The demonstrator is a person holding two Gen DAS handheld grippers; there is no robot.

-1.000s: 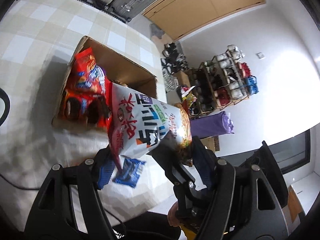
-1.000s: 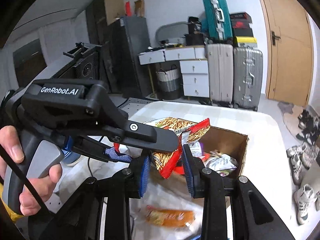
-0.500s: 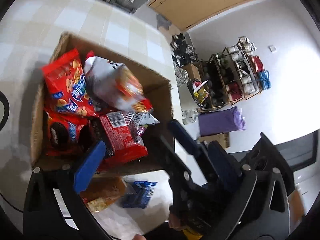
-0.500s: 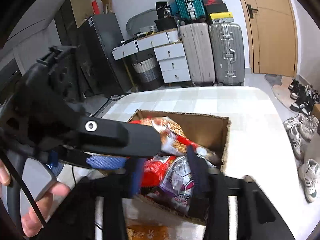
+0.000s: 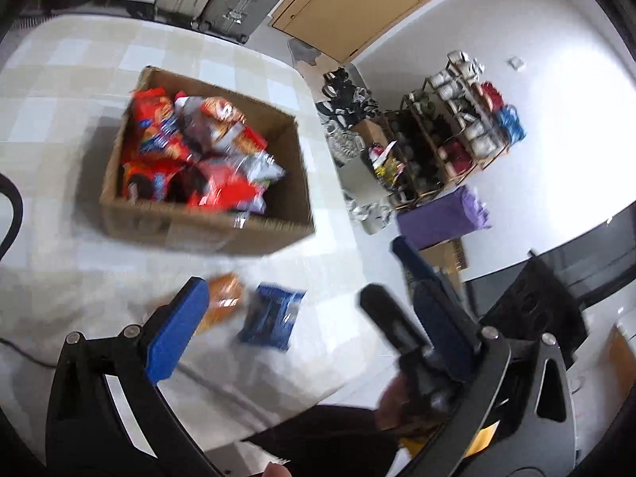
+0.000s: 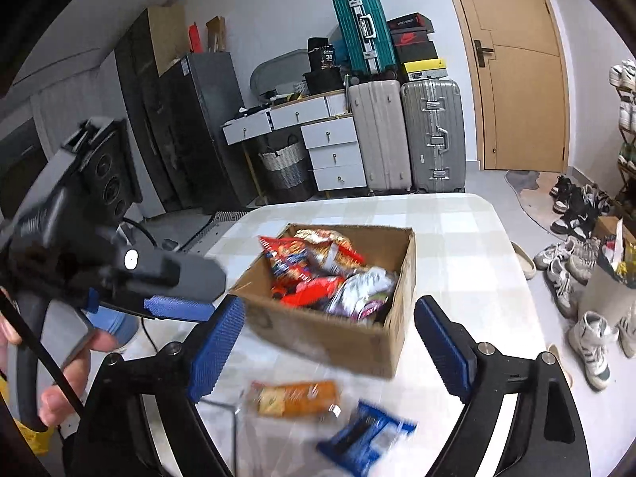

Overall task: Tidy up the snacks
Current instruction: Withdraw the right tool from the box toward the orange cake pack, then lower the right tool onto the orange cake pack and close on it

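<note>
Snacks [image 6: 326, 274], crinkly red and silver packets, fill cardboard box [image 6: 330, 334] mid-table. Orange packet [image 6: 296, 397] and blue packet [image 6: 365, 431] lie loose on near tabletop [image 6: 457, 230]. Left gripper [image 5: 314, 318] gapes empty; right gripper [image 6: 330, 342] opening, nothing between. Far table bare.

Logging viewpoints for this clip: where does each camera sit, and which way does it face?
Left wrist: on the left gripper, looking down over the table at the cardboard box; its fingers and the right gripper show.
Right wrist: on the right gripper, jaws opening with nothing between, facing box and suitcases; a hand shows.
Shared: box, orange packet, blue packet.
</note>
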